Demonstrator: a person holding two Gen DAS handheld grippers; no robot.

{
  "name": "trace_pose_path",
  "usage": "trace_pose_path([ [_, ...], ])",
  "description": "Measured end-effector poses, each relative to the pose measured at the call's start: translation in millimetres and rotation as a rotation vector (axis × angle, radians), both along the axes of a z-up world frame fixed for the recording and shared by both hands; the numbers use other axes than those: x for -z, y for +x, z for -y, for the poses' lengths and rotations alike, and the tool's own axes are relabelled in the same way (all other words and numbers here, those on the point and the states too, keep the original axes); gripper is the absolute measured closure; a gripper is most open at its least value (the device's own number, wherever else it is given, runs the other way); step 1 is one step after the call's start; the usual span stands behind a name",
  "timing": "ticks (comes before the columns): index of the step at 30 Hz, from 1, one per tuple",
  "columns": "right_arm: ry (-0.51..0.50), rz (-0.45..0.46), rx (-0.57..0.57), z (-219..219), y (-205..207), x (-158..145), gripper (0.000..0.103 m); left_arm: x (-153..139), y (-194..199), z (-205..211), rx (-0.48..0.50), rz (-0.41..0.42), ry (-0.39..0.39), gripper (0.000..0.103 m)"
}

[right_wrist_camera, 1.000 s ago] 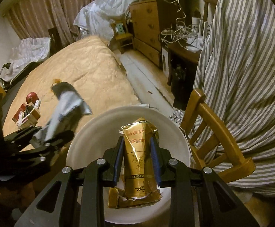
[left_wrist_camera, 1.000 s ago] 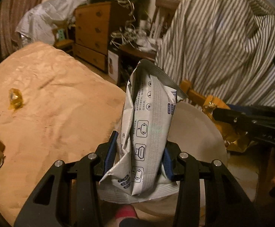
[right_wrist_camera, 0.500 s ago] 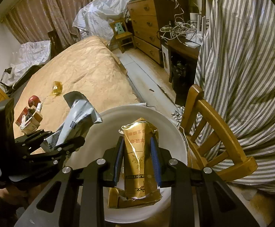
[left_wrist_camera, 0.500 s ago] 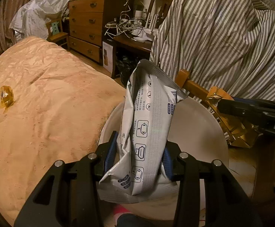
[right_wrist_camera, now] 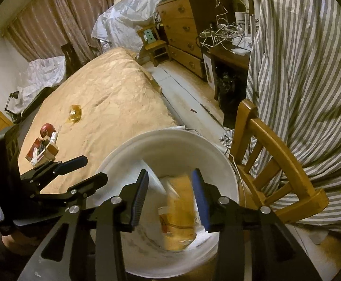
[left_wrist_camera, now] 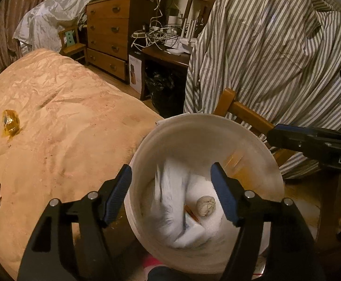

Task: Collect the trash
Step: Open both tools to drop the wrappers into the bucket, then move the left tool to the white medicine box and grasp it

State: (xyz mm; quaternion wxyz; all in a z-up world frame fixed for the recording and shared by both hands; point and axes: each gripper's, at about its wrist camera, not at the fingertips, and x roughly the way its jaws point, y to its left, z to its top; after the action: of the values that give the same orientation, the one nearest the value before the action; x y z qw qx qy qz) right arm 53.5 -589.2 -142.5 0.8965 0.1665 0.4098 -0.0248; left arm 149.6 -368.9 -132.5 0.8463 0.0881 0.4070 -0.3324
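- Left wrist: a second ago our left gripper (left_wrist_camera: 171,192) clamped the white packet (left_wrist_camera: 172,201); now its jaws are opening, empty, and the packet drops blurred into the white bucket (left_wrist_camera: 193,121).
- Right wrist: our right gripper (right_wrist_camera: 170,196) is likewise opening, and the gold wrapper (right_wrist_camera: 179,220) falls clear into the bucket. This drop looks done; next we would fetch the amber wrapper (right_wrist_camera: 75,114) on the bed (right_wrist_camera: 114,98).

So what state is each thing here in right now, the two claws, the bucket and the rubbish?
left gripper: jaws opening, nothing between the pads
right gripper: jaws opening, pads clear of the packet
white bucket: upright, open-topped
white packet: blurred, inside the bucket
gold packet: blurred, inside the bucket
amber wrapper: lying on the bed
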Motion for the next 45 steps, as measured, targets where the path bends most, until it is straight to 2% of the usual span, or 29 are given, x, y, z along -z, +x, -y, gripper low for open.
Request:
trace_pose_path([
  [10, -0.024, 0.041, -0.002, -8, -8, -12, 0.063, -4, -3, -6, 0.003, 0.012, -0.009, 0.036],
  [14, -0.06, 0.108, -0.024, -27, -15, -26, 0.06, -7, -3, -24, -0.004, 0.021, -0.015, 0.036],
  [16, -0.093, 0.155, -0.045, -43, -18, -33, 0.049, -7, -2, -44, -0.01, 0.032, -0.023, 0.036],
  [18, -0.12, 0.2, -0.078, -66, -20, -36, 0.046, -5, 0, -72, -0.037, 0.06, -0.011, 0.036],
  [22, -0.137, 0.25, -0.189, -123, -10, -29, 0.043, 4, 16, -137, -0.131, 0.061, -0.006, 0.036],
  [26, -0.112, 0.251, -0.308, -182, 12, -15, 0.04, 13, 34, -206, -0.243, 0.048, -0.002, 0.036],
  [31, -0.066, 0.231, -0.4, -243, 37, 3, 0.037, 18, 51, -287, -0.357, 0.059, 0.013, 0.036],
  [38, -0.017, 0.174, -0.477, -297, 51, 32, 0.035, 31, 103, -378, -0.544, 0.059, 0.024, 0.036],
  [41, 0.003, 0.146, -0.482, -304, 55, 44, 0.035, 47, 116, -389, -0.509, 0.023, 0.027, 0.036],
  [44, 0.009, 0.119, -0.489, -311, 60, 55, 0.034, 61, 108, -380, -0.389, -0.003, 0.046, 0.036],
  [45, 0.007, 0.114, -0.492, -312, 62, 57, 0.033, 63, 96, -372, -0.311, -0.013, 0.044, 0.036],
])
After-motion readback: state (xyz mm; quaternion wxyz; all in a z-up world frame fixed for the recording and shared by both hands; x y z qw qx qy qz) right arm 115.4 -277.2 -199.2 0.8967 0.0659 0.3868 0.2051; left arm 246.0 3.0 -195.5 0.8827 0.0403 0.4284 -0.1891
